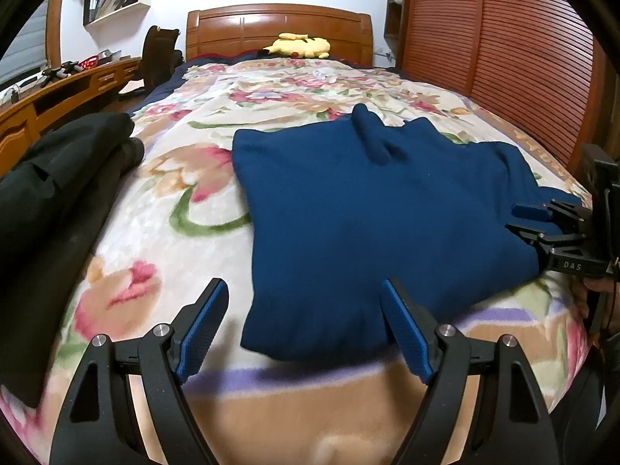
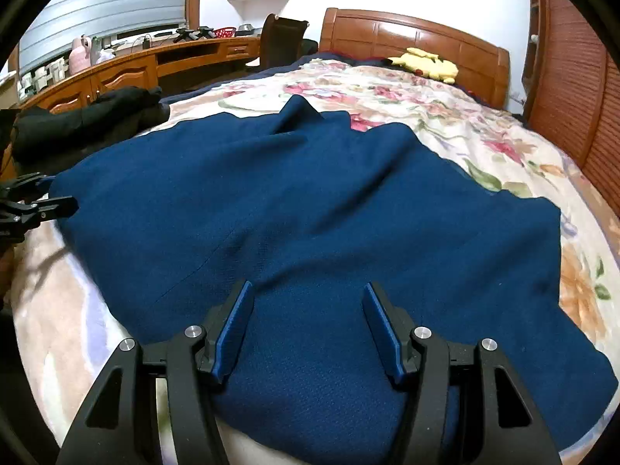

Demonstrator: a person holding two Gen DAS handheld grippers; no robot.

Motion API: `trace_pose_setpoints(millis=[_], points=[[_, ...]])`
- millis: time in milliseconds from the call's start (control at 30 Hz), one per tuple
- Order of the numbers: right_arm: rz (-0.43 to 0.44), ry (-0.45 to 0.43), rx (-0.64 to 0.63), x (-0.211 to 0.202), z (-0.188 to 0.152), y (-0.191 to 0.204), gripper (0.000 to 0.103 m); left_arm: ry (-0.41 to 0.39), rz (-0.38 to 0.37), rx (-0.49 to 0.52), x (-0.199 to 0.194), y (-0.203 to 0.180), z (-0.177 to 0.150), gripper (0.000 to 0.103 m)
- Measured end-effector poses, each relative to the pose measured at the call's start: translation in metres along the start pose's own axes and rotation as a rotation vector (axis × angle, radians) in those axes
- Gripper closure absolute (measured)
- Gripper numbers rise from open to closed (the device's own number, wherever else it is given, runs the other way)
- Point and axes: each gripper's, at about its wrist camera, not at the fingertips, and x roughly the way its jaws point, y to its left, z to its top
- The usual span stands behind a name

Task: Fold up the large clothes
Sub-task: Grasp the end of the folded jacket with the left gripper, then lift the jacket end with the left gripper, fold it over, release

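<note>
A dark blue garment lies partly folded on the floral blanket of a bed. It also fills the right wrist view. My left gripper is open and empty, hovering over the garment's near left corner. My right gripper is open and empty, low over the garment's near edge. The right gripper also shows in the left wrist view at the garment's right edge. The left gripper shows in the right wrist view at the garment's left edge.
A black garment lies piled on the bed's left side. A yellow plush toy rests by the wooden headboard. A wooden desk and chair stand at left. A slatted wardrobe stands at right.
</note>
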Motion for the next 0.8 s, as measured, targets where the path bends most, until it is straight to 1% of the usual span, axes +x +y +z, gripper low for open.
trace_pose_setpoints(millis=[167, 333, 367, 400, 467, 533, 567, 633, 667, 700, 733, 800], points=[[0.022, -0.007, 0.022, -0.001, -0.005, -0.003, 0.042, 0.005, 0.01, -0.008, -0.001, 0.001, -0.005, 0.022], [0.017, -0.013, 0.018, -0.002, -0.006, -0.001, 0.042, 0.012, 0.02, 0.006, -0.002, 0.001, -0.006, 0.022], [0.018, -0.014, 0.018, -0.003, -0.007, -0.002, 0.042, 0.013, 0.022, 0.006, -0.002, 0.001, -0.006, 0.024], [0.018, -0.015, 0.019, -0.003, -0.007, -0.002, 0.042, 0.014, 0.013, 0.006, -0.003, 0.0, -0.006, 0.034], [0.02, -0.01, 0.021, -0.003, -0.007, -0.002, 0.042, 0.022, -0.016, 0.015, -0.004, -0.004, -0.005, 0.044], [0.021, -0.009, 0.023, -0.003, -0.007, -0.003, 0.042, 0.022, 0.014, 0.036, -0.005, -0.009, -0.004, 0.05], [0.022, -0.009, 0.024, -0.003, -0.007, -0.003, 0.042, 0.024, 0.023, 0.045, -0.006, -0.011, -0.003, 0.057], [0.022, -0.009, 0.025, -0.003, -0.007, -0.003, 0.042, 0.026, 0.01, 0.041, -0.007, -0.012, 0.0, 0.068], [0.022, -0.009, 0.024, -0.003, -0.007, -0.003, 0.042, 0.025, -0.01, 0.033, -0.008, -0.012, 0.001, 0.079], [0.022, -0.009, 0.024, -0.003, -0.007, -0.003, 0.042, 0.025, -0.029, 0.023, -0.009, -0.012, 0.004, 0.086], [0.022, -0.009, 0.025, -0.003, -0.007, -0.003, 0.042, 0.015, -0.032, 0.022, -0.012, -0.015, 0.009, 0.086], [0.024, -0.007, 0.028, -0.003, -0.007, -0.003, 0.042, -0.02, -0.012, 0.044, -0.021, -0.023, 0.019, 0.089]])
